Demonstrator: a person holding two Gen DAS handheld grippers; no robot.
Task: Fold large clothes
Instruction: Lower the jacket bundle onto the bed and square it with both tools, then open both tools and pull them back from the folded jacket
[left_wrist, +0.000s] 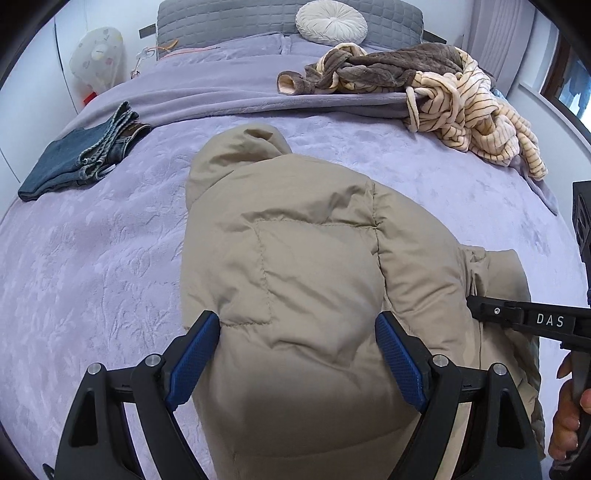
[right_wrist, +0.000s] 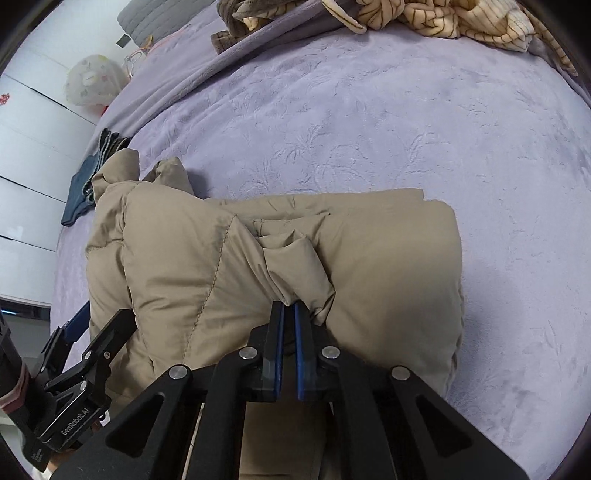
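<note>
The left tongs (left_wrist: 297, 354) stood wide apart, straddling the tan puffer jacket (left_wrist: 295, 258) without gripping; the right tongs (right_wrist: 289, 314) were pinched closed on its fabric.

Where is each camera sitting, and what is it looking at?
Left wrist: sits on the left gripper, jaws open, looking down the bed at the tan puffer jacket; a hand shows at right.
Right wrist: sits on the right gripper, shut on a jacket fold, looking down at the jacket.
Both share the jacket, folded jeans and striped clothes pile.
</note>
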